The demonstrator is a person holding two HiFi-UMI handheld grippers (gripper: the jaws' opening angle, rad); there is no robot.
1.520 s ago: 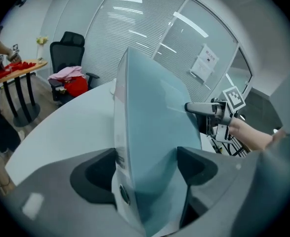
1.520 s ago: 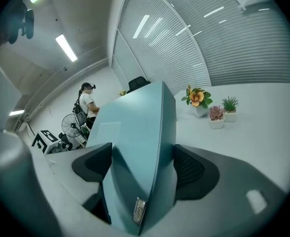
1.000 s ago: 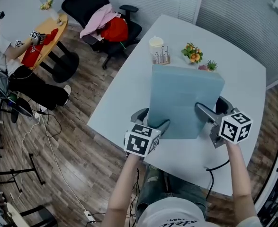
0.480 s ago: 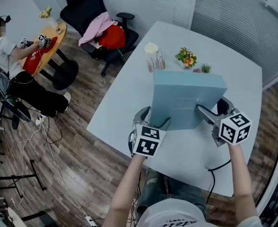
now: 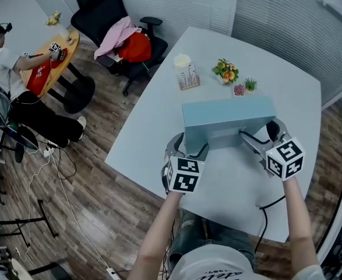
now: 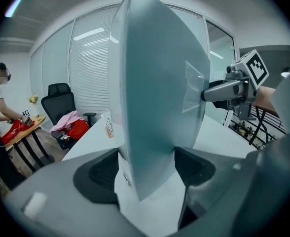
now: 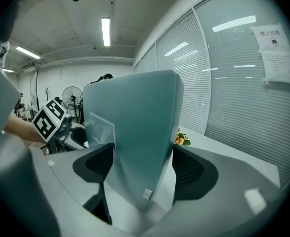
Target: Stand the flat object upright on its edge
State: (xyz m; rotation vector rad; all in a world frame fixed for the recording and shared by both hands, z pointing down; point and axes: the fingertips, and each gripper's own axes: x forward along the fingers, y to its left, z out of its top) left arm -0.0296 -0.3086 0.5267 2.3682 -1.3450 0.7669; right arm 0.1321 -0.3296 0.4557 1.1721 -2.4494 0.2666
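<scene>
A thick, flat, light-blue slab [image 5: 226,118] stands almost upright on its long lower edge on the white table [image 5: 159,109]; from above I see mostly its top edge. My left gripper [image 5: 189,147] is shut on the slab's left end, one jaw on each broad face. My right gripper [image 5: 260,134] is shut on its right end in the same way. In the left gripper view the slab [image 6: 154,102] rises between the jaws of that gripper [image 6: 147,168], with the right gripper [image 6: 233,90] beyond it. The right gripper view shows the slab [image 7: 135,127] clamped in its jaws [image 7: 141,171].
Past the slab stand a pale cup [image 5: 182,61], a small rack of bottles [image 5: 189,78], orange flowers [image 5: 226,71] and tiny plants [image 5: 245,87]. A black office chair [image 5: 109,22] with clothes is beyond the table's left corner. A person [image 5: 7,69] sits at an orange table far left.
The slab has tipped from leaning back, with its broad face showing, to nearly upright. Both grippers rolled with it and kept their hold.
</scene>
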